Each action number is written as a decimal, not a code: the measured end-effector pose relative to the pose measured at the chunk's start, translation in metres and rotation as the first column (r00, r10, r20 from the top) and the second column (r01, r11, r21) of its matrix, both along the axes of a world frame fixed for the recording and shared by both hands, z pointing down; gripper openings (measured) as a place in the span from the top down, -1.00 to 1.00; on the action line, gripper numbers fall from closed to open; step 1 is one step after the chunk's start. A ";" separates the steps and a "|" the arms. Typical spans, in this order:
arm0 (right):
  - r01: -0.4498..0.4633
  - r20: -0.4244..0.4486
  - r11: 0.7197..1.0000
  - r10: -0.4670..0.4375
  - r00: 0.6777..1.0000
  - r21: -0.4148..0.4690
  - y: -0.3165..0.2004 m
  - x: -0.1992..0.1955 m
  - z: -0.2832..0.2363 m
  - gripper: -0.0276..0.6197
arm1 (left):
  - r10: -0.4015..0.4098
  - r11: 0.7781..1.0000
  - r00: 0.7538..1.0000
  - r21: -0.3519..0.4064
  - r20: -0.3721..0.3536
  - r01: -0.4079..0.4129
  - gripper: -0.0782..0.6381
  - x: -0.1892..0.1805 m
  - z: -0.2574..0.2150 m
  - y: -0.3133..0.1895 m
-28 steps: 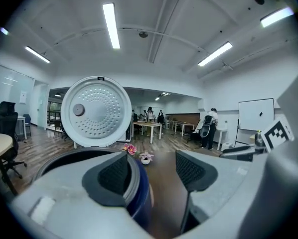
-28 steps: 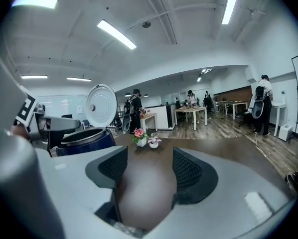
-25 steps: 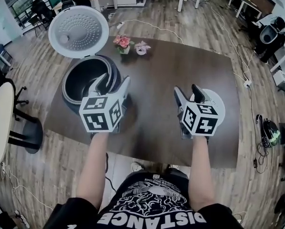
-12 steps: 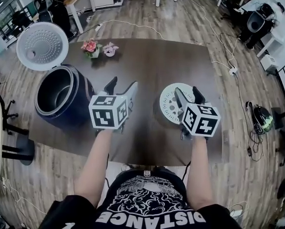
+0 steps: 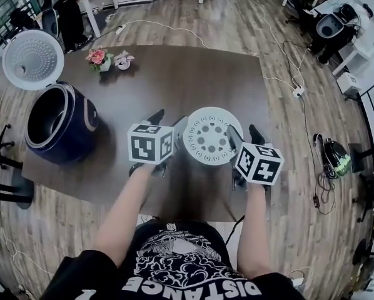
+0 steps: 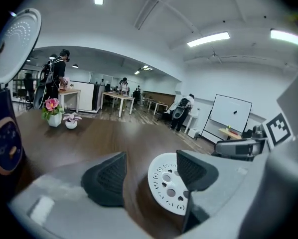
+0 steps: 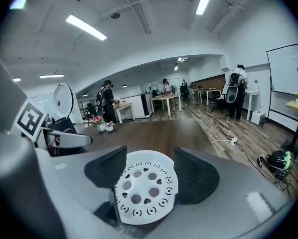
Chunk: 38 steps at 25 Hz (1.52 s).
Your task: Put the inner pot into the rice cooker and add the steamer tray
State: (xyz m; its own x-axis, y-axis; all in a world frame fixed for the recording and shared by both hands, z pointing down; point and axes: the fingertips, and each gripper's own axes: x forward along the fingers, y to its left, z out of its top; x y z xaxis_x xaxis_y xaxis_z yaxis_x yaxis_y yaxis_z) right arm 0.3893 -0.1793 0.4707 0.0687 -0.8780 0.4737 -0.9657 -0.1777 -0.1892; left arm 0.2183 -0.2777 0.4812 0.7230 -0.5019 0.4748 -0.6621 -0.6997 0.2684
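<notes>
The white perforated steamer tray lies flat on the dark wooden table, near its front edge. My left gripper is open at the tray's left rim. In the left gripper view the tray shows partly between the open jaws, partly behind the right finger. My right gripper is open at the tray's right rim, and its own view shows the tray between its pads with nothing gripped. The dark blue rice cooker stands at the far left, lid raised. I cannot tell the inner pot from its dark inside.
Two small flower pots stand at the table's far left. The table's front edge runs just below the grippers. Cables lie on the wooden floor to the right. People stand at desks in the background.
Both grippers have moved right and down from the rice cooker to the steamer tray and now flank it. The cooker has slid to the left of the head view. Both jaws stayed open.
</notes>
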 end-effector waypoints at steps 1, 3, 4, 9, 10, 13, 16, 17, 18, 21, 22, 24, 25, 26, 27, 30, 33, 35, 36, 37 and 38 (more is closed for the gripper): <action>0.005 0.007 1.000 -0.005 1.000 -0.011 0.000 0.005 0.006 -0.01 | -0.002 1.000 1.000 -0.012 0.009 0.002 -0.09 0.004 0.006 0.002; 0.011 0.025 0.999 -0.010 1.000 -0.032 0.001 0.014 0.020 -0.01 | -0.002 0.999 1.000 -0.040 0.025 0.003 -0.09 0.013 0.019 0.006; 0.014 0.035 0.999 -0.012 0.999 -0.044 0.002 0.018 0.027 -0.01 | -0.002 0.998 1.000 -0.058 0.029 0.004 -0.09 0.017 0.026 0.008; 0.052 0.081 0.992 -0.043 0.996 -0.118 0.000 0.030 0.064 0.00 | -0.025 0.988 0.998 -0.148 0.059 0.033 -0.09 0.028 0.060 0.014; 0.058 0.092 0.990 -0.046 0.995 -0.129 0.000 0.032 0.070 0.00 | -0.031 0.985 0.998 -0.166 0.063 0.041 -0.09 0.029 0.066 0.014; 0.069 0.122 0.985 -0.050 0.991 -0.159 0.000 0.038 0.090 0.07 | -0.041 0.977 0.996 -0.205 0.075 0.055 -0.09 0.030 0.079 0.016; 0.068 0.142 0.980 -0.042 0.989 -0.187 0.000 0.043 0.106 0.08 | -0.053 0.963 0.996 -0.261 0.071 0.070 -0.08 0.030 0.092 0.018; 0.066 0.153 0.979 -0.036 0.988 -0.193 0.000 0.044 0.110 0.09 | -0.058 0.956 0.996 -0.282 0.069 0.076 -0.08 0.030 0.097 0.018; 0.065 0.162 0.978 -0.033 0.986 -0.199 0.000 0.044 0.114 0.09 | -0.063 0.951 0.996 -0.298 0.071 0.081 -0.08 0.030 0.101 0.019; 0.083 0.177 0.974 -0.045 0.983 -0.211 -0.003 0.040 0.122 0.15 | -0.076 0.941 0.994 -0.322 0.083 0.099 -0.07 0.026 0.110 0.022; 0.087 0.181 0.973 -0.048 0.982 -0.214 -0.004 0.039 0.124 0.17 | -0.082 0.939 0.993 -0.328 0.083 0.105 -0.02 0.025 0.112 0.022; 0.089 0.185 0.971 -0.047 0.982 -0.223 -0.004 0.038 0.129 0.23 | -0.093 0.932 0.993 -0.345 0.072 0.112 0.06 0.024 0.114 0.023; 0.088 0.186 0.969 -0.046 0.982 -0.229 -0.004 0.039 0.131 0.26 | -0.096 0.929 0.993 -0.353 0.065 0.113 0.10 0.025 0.115 0.024; 0.088 0.186 0.968 -0.044 0.982 -0.234 -0.003 0.038 0.133 0.28 | -0.097 0.926 0.994 -0.360 0.059 0.111 0.13 0.025 0.116 0.025; 0.088 0.187 0.967 -0.043 0.981 -0.239 -0.002 0.038 0.135 0.30 | -0.096 0.924 0.994 -0.366 0.055 0.109 0.16 0.026 0.117 0.027; 0.087 0.195 0.965 -0.039 0.980 -0.247 0.000 0.037 0.139 0.39 | -0.093 0.920 0.994 -0.377 0.049 0.105 0.30 0.026 0.119 0.030; 0.088 0.204 0.966 -0.037 0.978 -0.245 0.000 0.035 0.141 0.46 | -0.093 0.919 0.995 -0.382 0.039 0.101 0.41 0.028 0.120 0.032; 0.088 0.208 0.967 -0.037 0.977 -0.241 0.000 0.035 0.141 0.50 | -0.090 0.919 0.995 -0.382 0.031 0.095 0.46 0.029 0.121 0.033; 0.088 0.208 0.967 -0.037 0.977 -0.239 0.000 0.034 0.141 0.53 | -0.090 0.920 0.996 -0.380 0.029 0.094 0.48 0.030 0.121 0.033; 0.087 0.207 0.967 -0.037 0.978 -0.239 0.000 0.034 0.140 0.57 | -0.089 0.921 0.996 -0.379 0.029 0.093 0.48 0.030 0.120 0.033; 0.087 0.206 0.967 -0.037 0.978 -0.240 0.000 0.034 0.140 0.57 | -0.088 0.921 0.996 -0.377 0.031 0.093 0.48 0.029 0.120 0.034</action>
State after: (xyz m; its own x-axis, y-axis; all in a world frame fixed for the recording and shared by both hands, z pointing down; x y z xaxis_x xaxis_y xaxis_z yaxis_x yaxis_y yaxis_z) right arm 0.4229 -0.1791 0.6109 -0.0992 -0.7319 0.6742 -0.9238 -0.1841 -0.3358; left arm 0.2478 -0.2437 0.6014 0.6754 -0.3466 0.6510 -0.7231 -0.4845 0.4923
